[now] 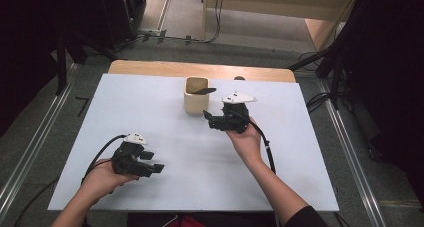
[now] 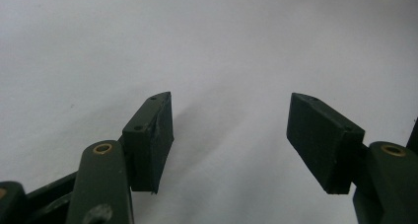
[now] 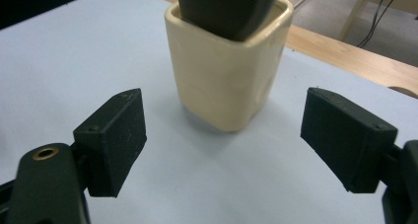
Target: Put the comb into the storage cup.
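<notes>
Cream, glossy, square-sided cup (image 3: 227,76) holding a black ribbed tool (image 3: 224,9) stands near the bench's (image 1: 165,187) far edge, just ahead of the right hand-held gripper (image 3: 224,145), jaws wide apart and empty; the left hand-held gripper (image 2: 229,135) likewise gapes empty.

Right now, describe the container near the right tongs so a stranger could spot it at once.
On the white table sheet, look toward the far edge, near the middle. There stands a cream square ceramic cup, just left of the open right tongs. A black object sticks out of it.
</notes>
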Demonstrator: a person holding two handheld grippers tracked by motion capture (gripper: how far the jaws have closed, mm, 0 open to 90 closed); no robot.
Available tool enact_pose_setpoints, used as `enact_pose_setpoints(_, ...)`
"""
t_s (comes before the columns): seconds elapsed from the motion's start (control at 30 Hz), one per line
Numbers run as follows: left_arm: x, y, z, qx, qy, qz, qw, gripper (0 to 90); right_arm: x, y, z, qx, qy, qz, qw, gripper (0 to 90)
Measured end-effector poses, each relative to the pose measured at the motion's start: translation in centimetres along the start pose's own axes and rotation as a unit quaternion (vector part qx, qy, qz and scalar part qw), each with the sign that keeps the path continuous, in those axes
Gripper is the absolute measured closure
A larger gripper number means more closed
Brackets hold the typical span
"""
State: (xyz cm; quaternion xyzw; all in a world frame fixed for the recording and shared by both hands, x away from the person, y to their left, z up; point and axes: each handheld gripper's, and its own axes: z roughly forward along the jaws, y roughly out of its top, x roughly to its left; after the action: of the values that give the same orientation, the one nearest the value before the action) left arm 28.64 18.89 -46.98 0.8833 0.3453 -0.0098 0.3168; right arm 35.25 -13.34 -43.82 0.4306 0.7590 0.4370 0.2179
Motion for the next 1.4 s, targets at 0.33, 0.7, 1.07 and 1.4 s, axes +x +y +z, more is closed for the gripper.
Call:
enact_pose_setpoints(0.33,0.0,0.0,0.0,-0.002,0.0,-0.001,1.0,35.5,-1.0,-1.8,-1.3,0.016,-0.003,-0.012,0.9998,15.8)
enact_pose_setpoints(0.7,0.0,0.0,-0.1,-0.005,0.002,-0.002,1.0,35.4,-1.5,-3.0,-2.7,0.022,0.004,-0.038,0.999,15.8)
enact_pose_setpoints(1.07,0.0,0.0,-0.1,-0.006,0.002,-0.001,1.0,35.5,-2.0,-4.9,-4.3,0.037,0.011,-0.048,0.9981,15.8)
enact_pose_setpoints(1.4,0.1,0.0,-0.2,-0.01,0.001,-0.001,1.0,35.4,-2.2,-6.0,-5.6,0.046,0.015,-0.051,0.9975,15.8)
